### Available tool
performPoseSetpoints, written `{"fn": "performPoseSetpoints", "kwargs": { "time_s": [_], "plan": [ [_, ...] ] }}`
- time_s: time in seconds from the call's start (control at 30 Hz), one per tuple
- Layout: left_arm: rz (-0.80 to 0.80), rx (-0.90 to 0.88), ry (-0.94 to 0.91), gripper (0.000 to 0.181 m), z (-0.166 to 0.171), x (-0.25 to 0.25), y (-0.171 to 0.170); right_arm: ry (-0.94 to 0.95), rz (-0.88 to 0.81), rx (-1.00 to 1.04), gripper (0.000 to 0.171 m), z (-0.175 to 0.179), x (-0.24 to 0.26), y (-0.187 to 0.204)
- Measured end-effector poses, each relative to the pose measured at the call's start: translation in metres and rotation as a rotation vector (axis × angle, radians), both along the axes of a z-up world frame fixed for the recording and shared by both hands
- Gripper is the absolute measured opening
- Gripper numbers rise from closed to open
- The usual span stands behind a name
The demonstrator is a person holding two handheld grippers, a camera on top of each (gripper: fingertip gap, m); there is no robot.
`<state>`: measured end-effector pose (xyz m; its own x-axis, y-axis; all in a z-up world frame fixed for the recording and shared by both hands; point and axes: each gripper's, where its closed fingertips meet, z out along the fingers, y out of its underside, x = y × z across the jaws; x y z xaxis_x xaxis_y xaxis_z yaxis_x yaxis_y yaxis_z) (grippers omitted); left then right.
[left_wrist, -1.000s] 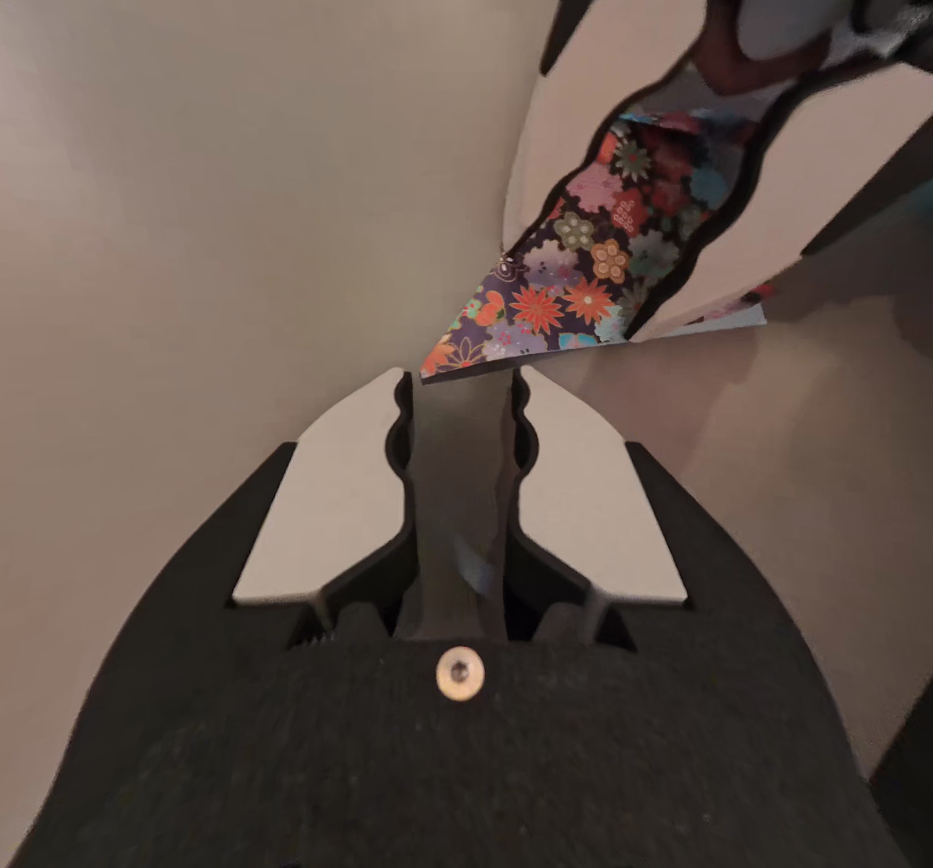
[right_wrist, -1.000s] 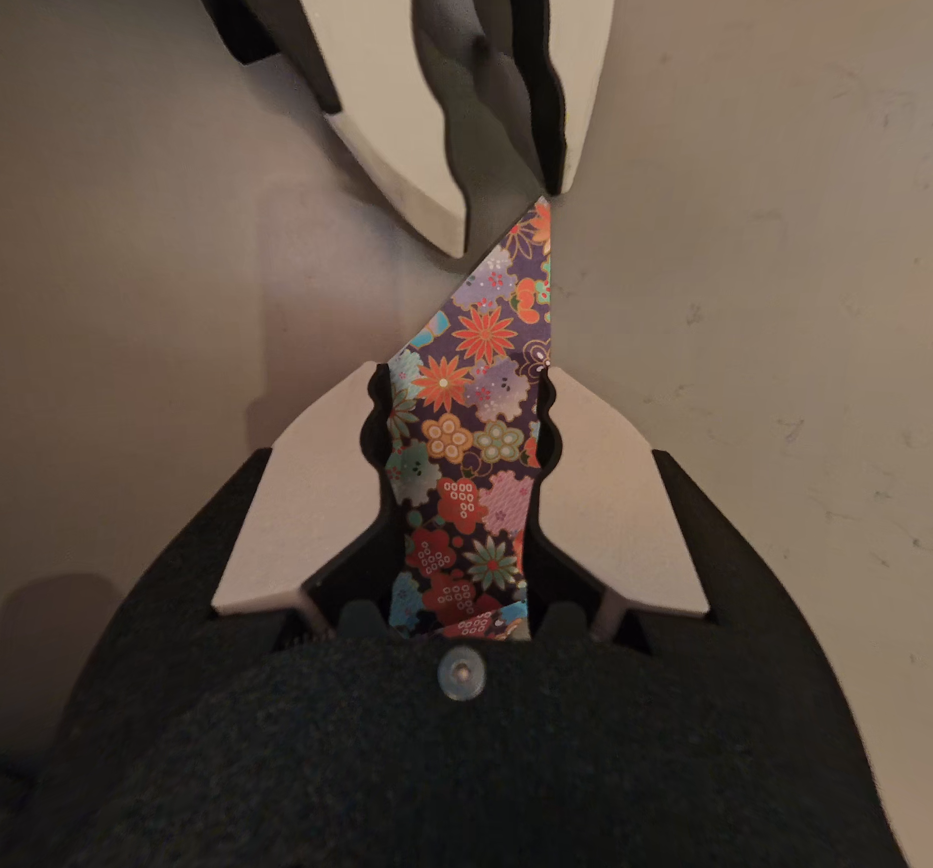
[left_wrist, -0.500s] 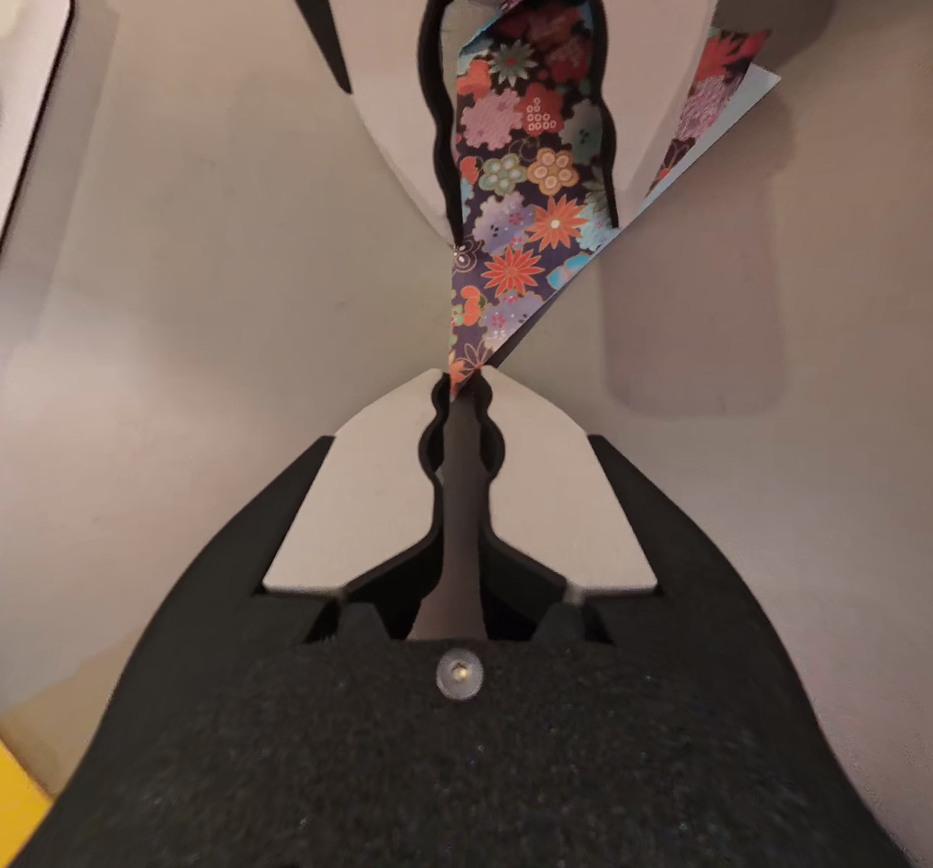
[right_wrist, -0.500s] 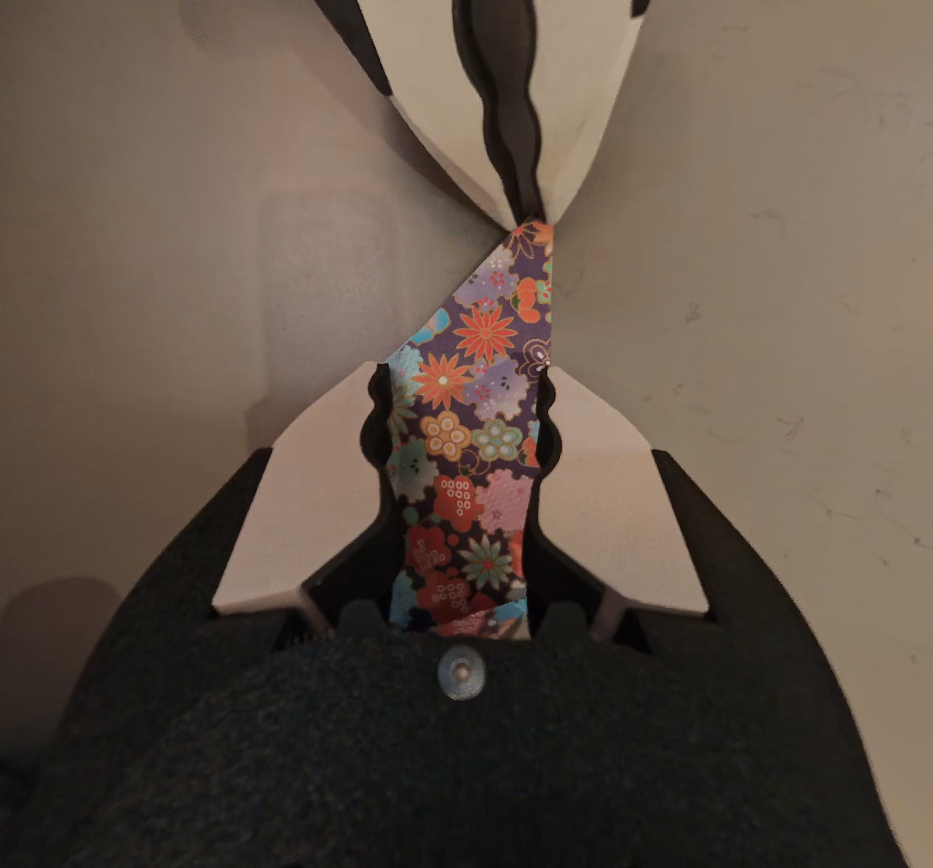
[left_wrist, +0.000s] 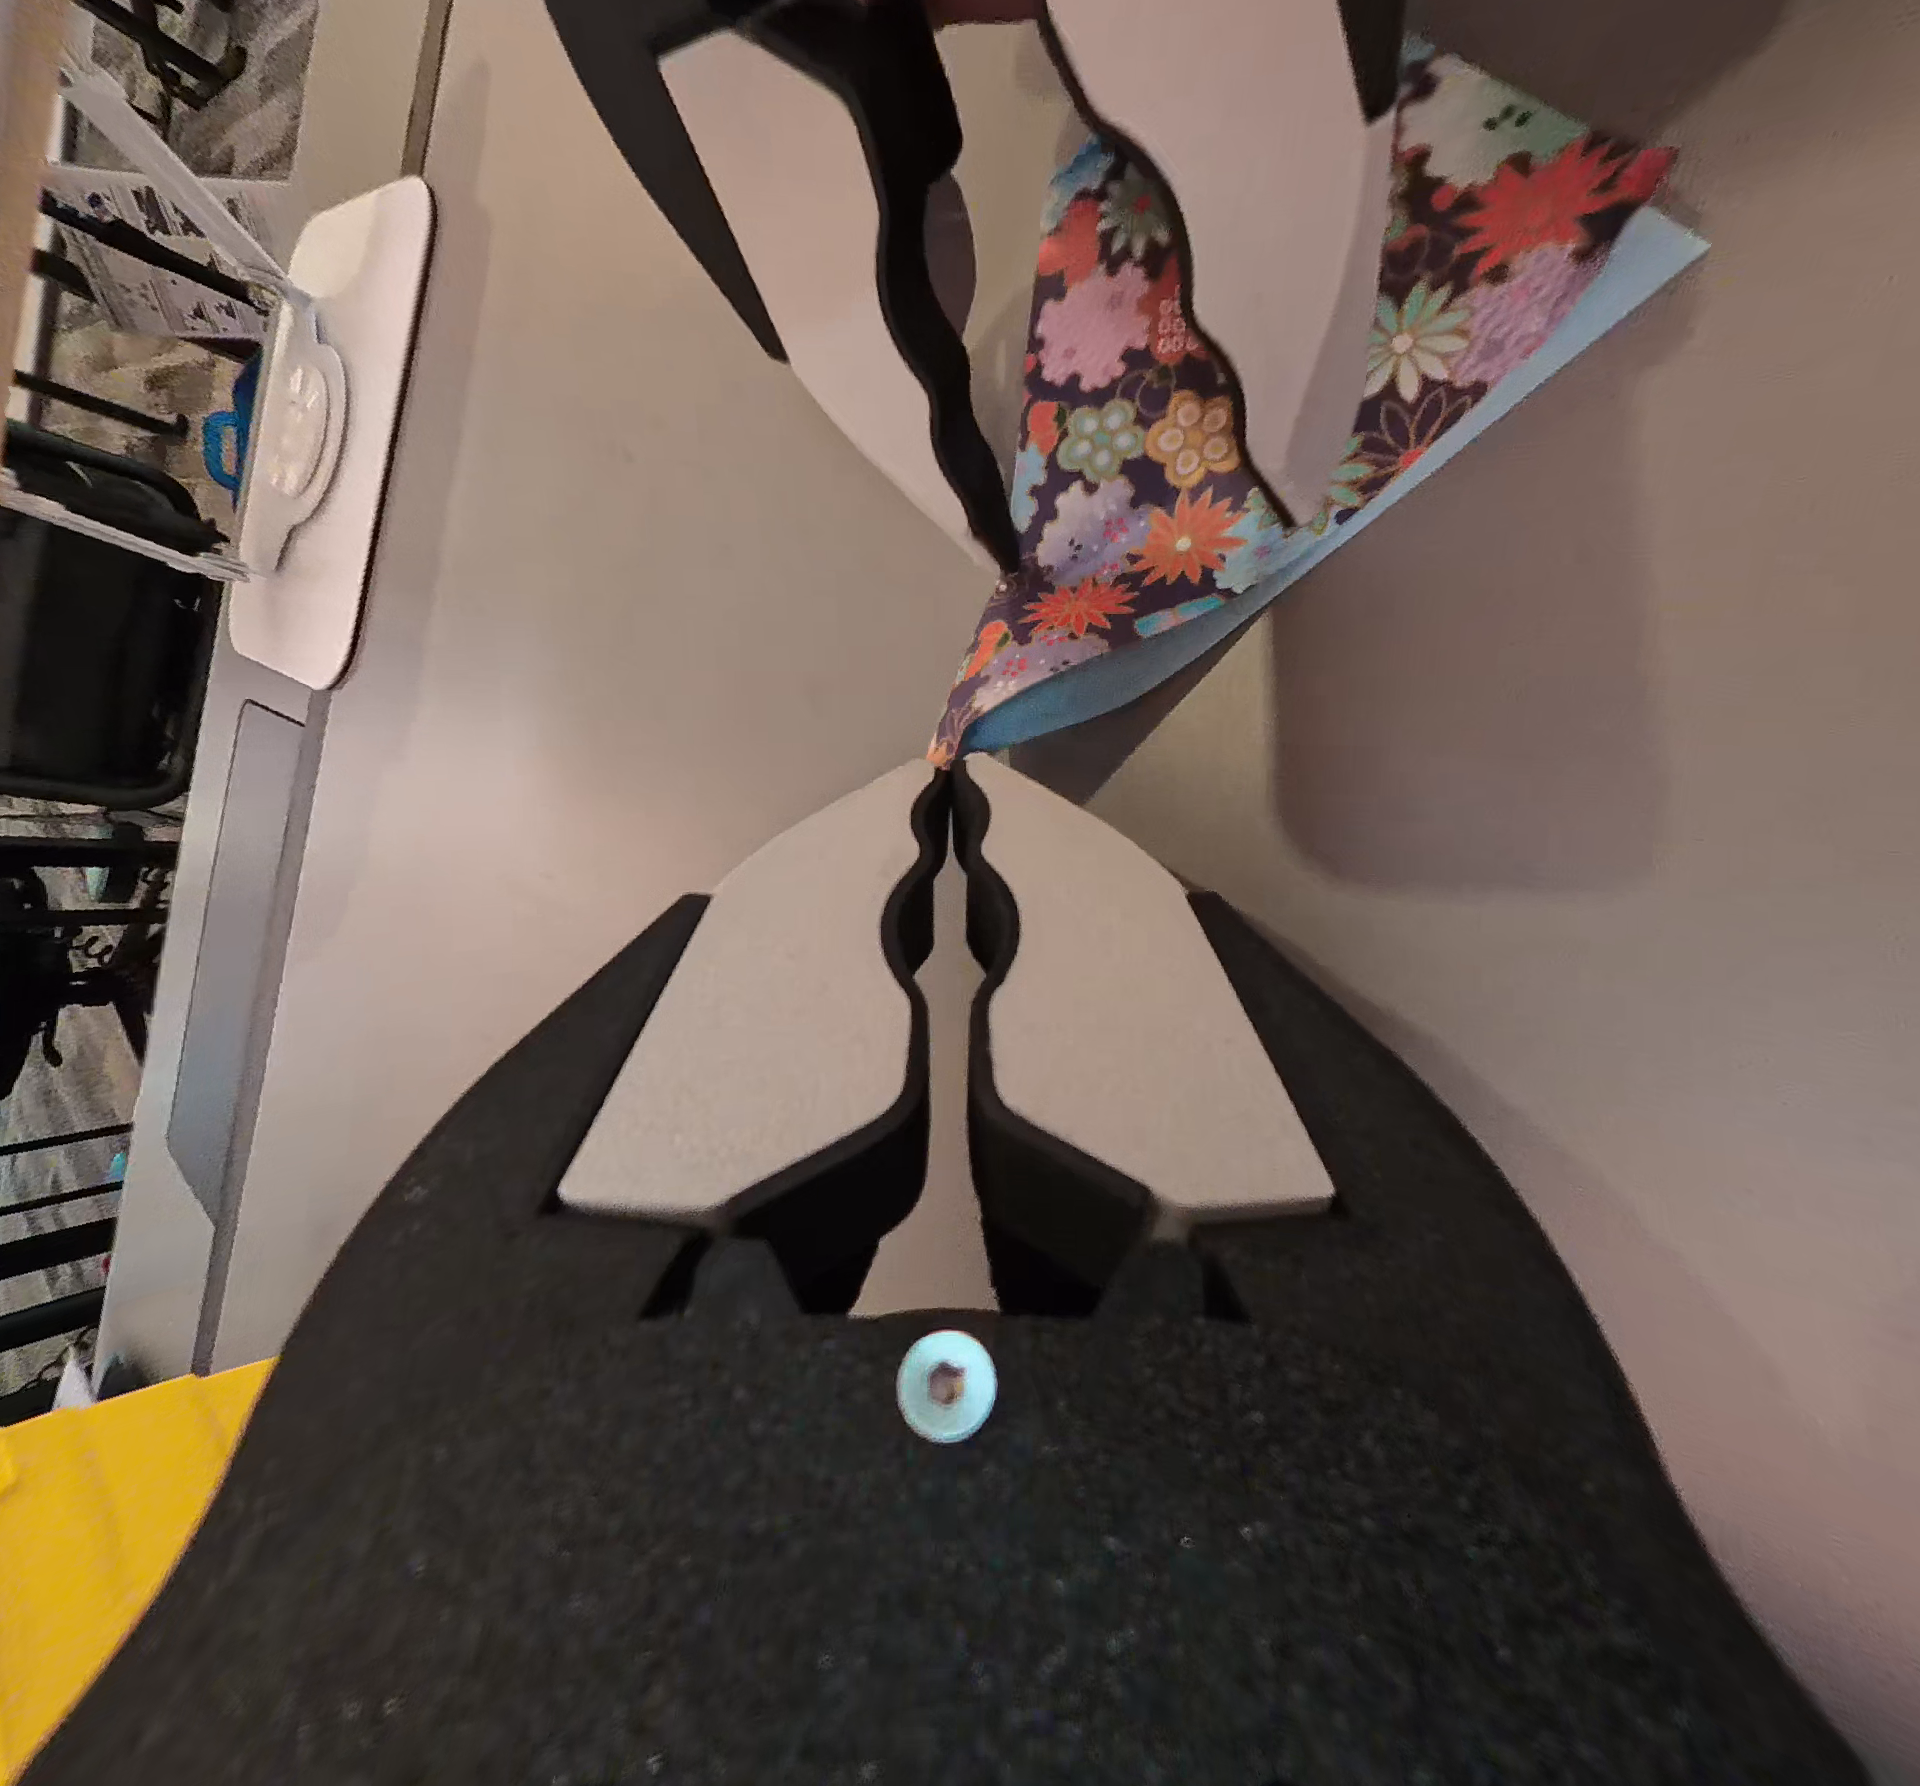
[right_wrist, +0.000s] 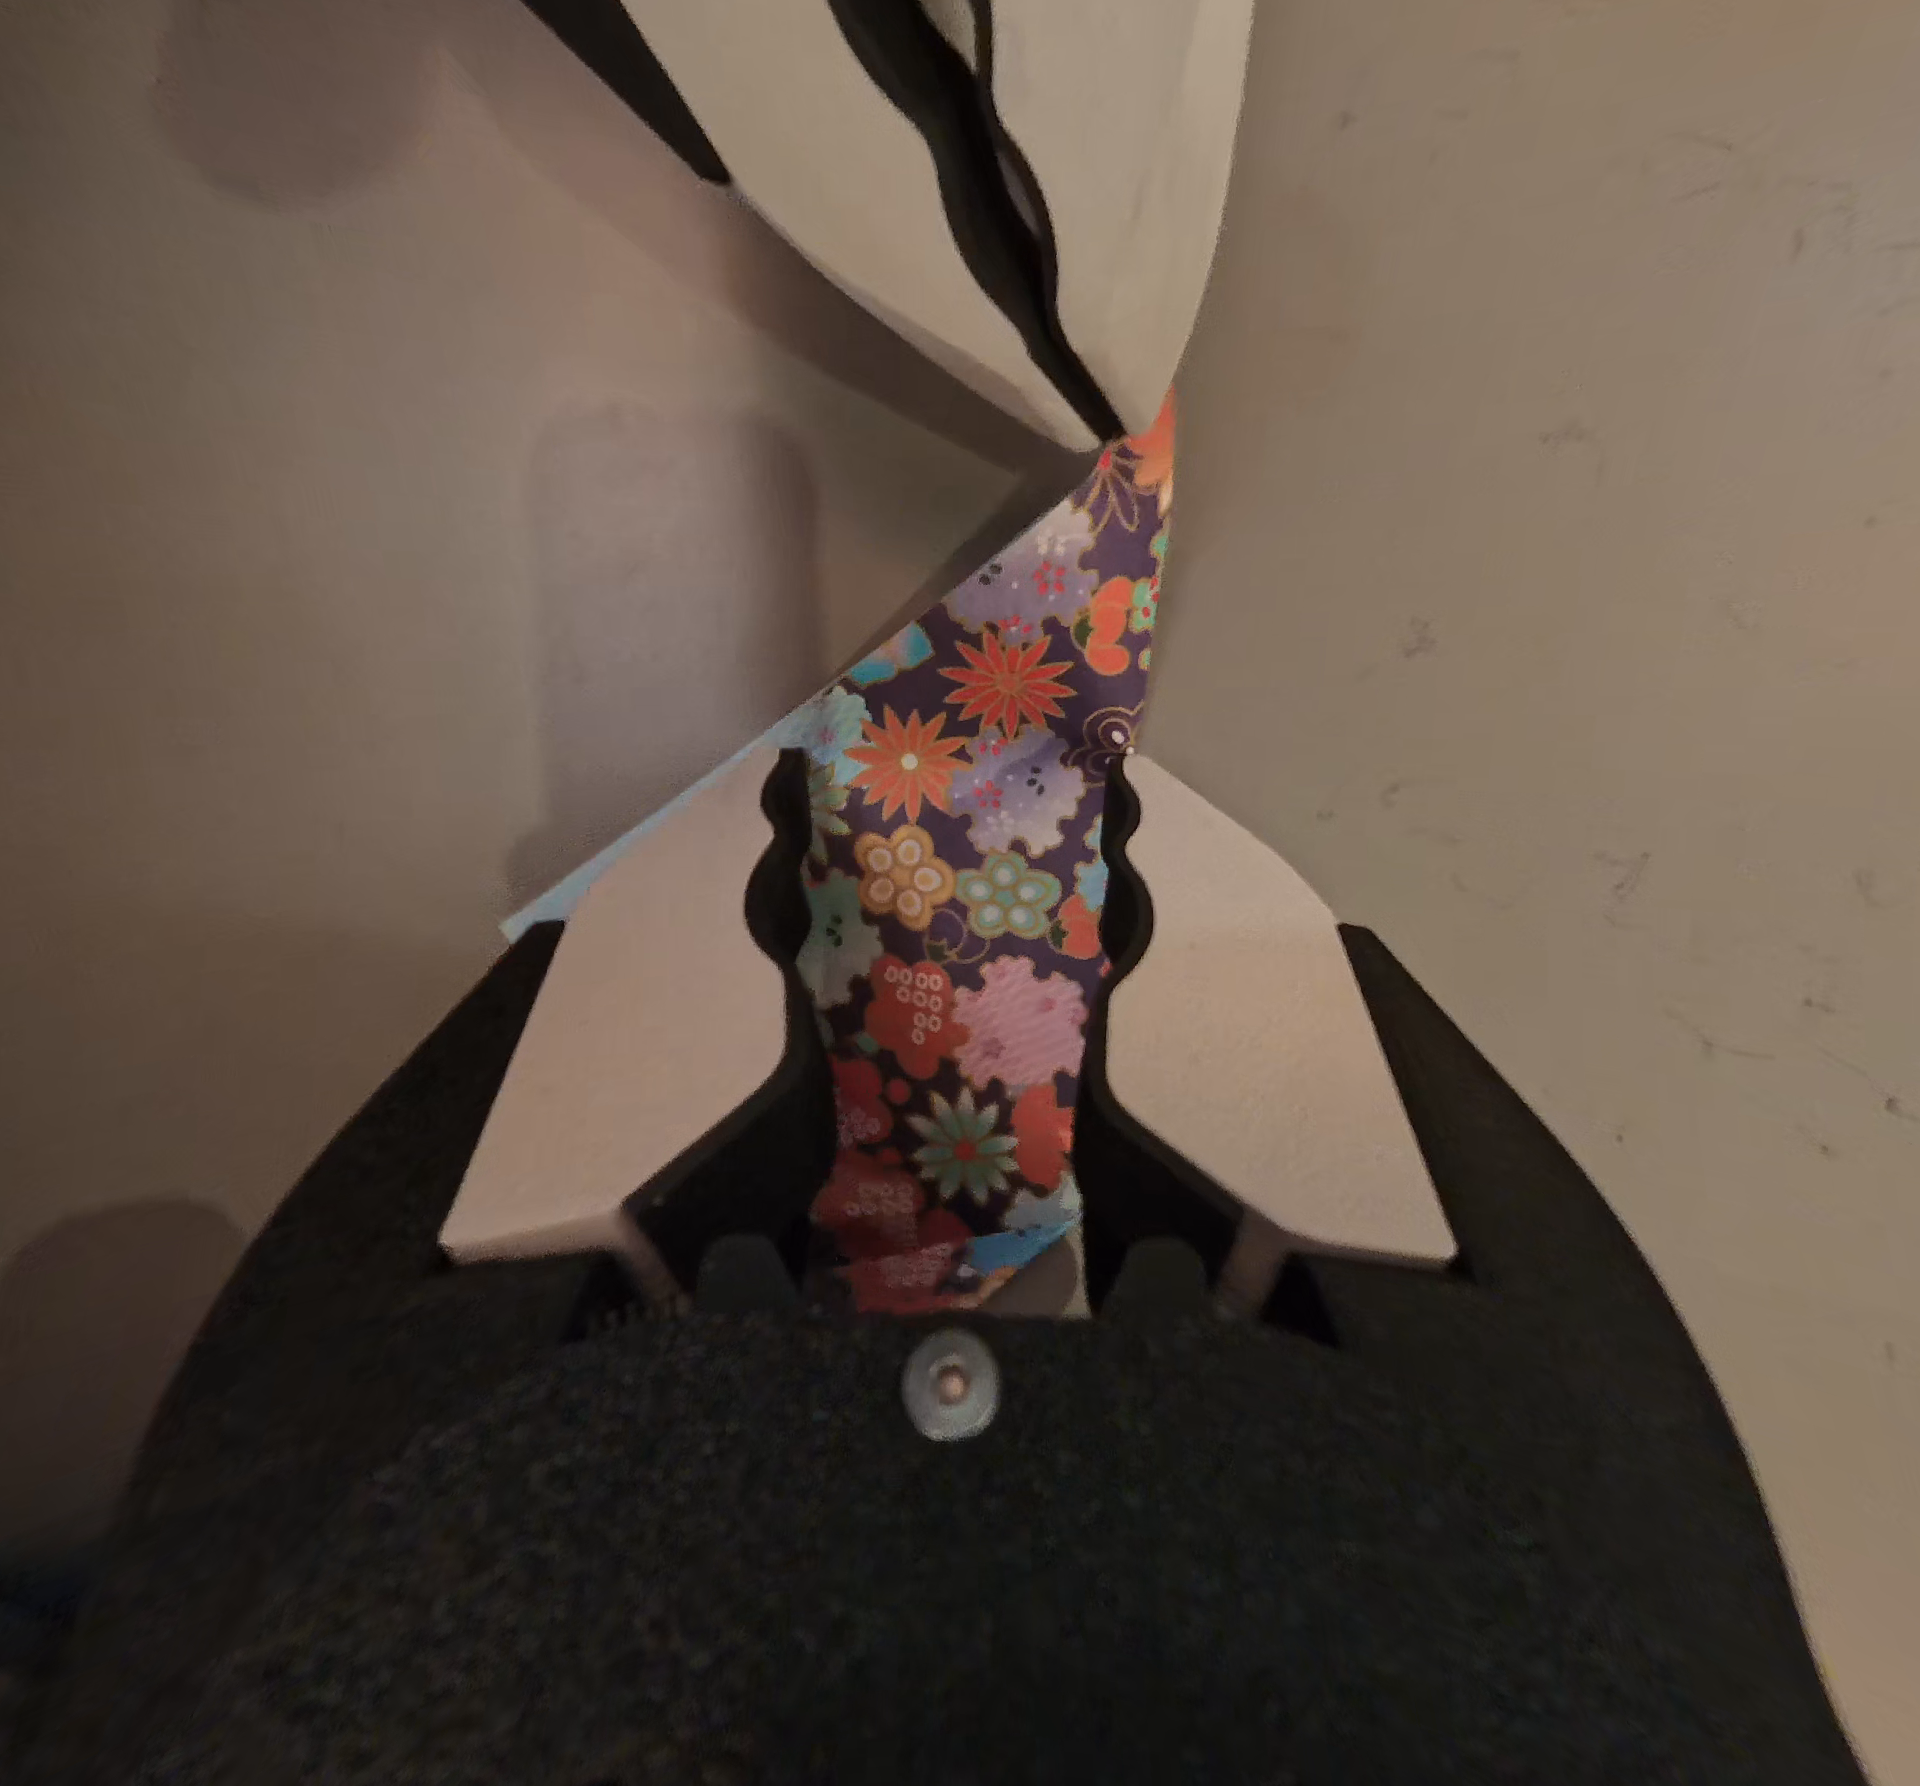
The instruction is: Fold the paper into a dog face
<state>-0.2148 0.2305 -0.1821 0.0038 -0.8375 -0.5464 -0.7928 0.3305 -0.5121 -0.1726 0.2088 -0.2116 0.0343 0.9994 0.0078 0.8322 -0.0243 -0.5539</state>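
Note:
The floral paper (left_wrist: 1122, 448) with a pale blue underside lies on the beige table (left_wrist: 623, 697). My left gripper (left_wrist: 948, 775) is shut on the paper's pointed corner and holds it lifted, so the blue underside shows along the raised edge. My right gripper (right_wrist: 956, 765) is open, with its fingers spread to either side over the paper (right_wrist: 1008, 687), facing the left one. The right gripper (left_wrist: 1143, 541) shows at the top of the left wrist view, and the left gripper (right_wrist: 1117, 422) shows at the top of the right wrist view, pinching the tip.
A white board (left_wrist: 332, 437) and a grey flat object (left_wrist: 239, 905) lie near the table's left edge, with floor clutter beyond. A yellow object (left_wrist: 104, 1528) sits at the lower left. Bare table lies to the right (right_wrist: 1558, 593). My hands' fingertips stand some 6 cm from each other.
My left gripper has closed onto the paper's tip and raised it, and the corner has lifted off the table. My right gripper has stayed open over the paper.

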Motion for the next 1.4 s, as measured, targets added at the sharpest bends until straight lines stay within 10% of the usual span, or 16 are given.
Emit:
{"fn": "performPoseSetpoints", "kwargs": {
  "time_s": [0.37,0.67,1.4],
  "plan": [
    [0.032,-0.023,-0.015,0.0,0.001,-0.004,-0.004,-0.011,0.0,0.001,0.053,0.0,0.0,0.001],
    [0.136,-0.375,-0.102,0.026,-0.022,-0.012,0.004,-0.022,-0.004,0.0,0.052,0.0,0.0,0.001],
    [0.014,-0.297,-0.119,0.0,0.004,0.014,-0.007,-0.038,-0.056,-0.003,0.052,0.0,-0.001,0.001]
  ]
}}
